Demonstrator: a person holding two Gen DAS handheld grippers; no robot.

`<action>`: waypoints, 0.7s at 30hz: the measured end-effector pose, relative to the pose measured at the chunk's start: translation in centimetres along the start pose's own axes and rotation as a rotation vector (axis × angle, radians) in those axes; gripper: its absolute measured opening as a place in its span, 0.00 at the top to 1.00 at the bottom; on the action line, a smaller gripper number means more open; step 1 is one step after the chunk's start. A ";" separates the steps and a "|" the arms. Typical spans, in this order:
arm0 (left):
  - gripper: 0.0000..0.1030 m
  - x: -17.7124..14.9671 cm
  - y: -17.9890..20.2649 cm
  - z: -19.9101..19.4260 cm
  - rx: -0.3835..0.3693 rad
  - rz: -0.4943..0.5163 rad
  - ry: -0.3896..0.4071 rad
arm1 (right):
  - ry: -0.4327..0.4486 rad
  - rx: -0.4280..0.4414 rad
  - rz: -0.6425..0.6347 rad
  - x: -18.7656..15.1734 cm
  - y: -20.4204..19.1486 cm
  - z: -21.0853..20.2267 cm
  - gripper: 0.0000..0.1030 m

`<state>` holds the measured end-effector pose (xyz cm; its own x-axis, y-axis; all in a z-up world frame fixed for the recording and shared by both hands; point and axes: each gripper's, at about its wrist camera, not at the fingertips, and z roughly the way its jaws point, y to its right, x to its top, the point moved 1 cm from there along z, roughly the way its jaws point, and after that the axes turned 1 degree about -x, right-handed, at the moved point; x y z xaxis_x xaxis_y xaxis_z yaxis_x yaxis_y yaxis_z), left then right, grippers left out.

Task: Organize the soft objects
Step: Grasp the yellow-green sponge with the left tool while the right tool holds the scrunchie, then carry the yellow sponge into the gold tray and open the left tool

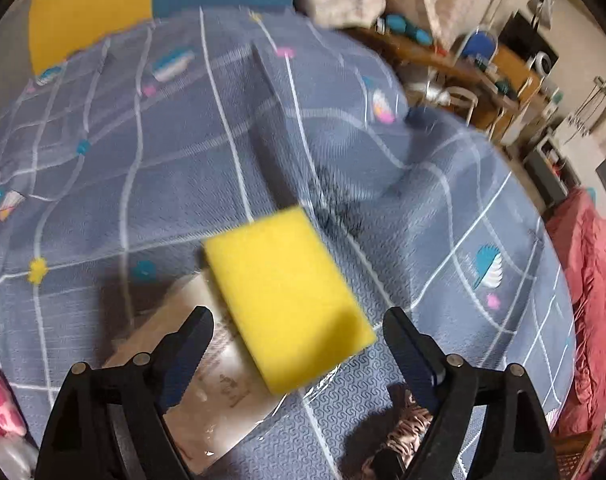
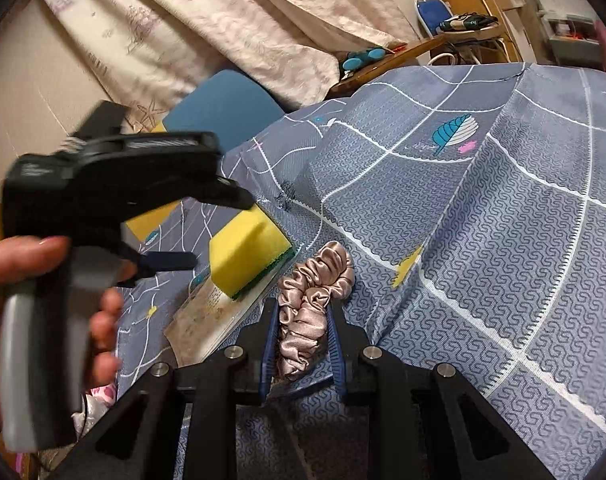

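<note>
Yellow sponge [image 1: 287, 296] sits on the clear box [image 1: 219, 384] between my left gripper's [image 1: 299, 320] spread fingers; my right gripper [image 2: 303, 316] pinches the satin scrunchie [image 2: 311, 300].

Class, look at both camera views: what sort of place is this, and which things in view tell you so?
Most likely a bedroom at home. The work surface is a bed with a blue patterned quilt, a red blanket lies beside it, and light curtains hang behind a cluttered wooden desk.

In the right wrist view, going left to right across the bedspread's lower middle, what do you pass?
Person's hand on the left claw, then yellow sponge on a clear packet, then satin scrunchie pinched in the right claw.
</note>
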<state>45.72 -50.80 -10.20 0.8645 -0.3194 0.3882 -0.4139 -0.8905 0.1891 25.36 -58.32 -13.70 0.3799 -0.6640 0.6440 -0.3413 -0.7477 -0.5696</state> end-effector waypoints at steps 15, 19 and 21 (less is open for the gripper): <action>0.28 -0.7 -0.7 0.2 -0.015 0.083 0.014 | 0.017 -0.001 0.012 -0.4 0.4 -1.0 0.77; 0.29 -1.1 -0.5 -2.5 -0.068 0.073 0.072 | 0.011 -0.010 0.013 -0.2 0.3 -0.8 0.77; 0.29 -1.9 -0.4 -4.7 -0.092 0.088 0.108 | 0.009 -0.013 0.015 -0.1 0.2 -0.8 0.77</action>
<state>42.88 -48.29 -6.84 0.7899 -0.3534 0.5011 -0.5153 -0.8256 0.2300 24.58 -58.39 -13.53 0.3673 -0.6749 0.6401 -0.3581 -0.7377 -0.5723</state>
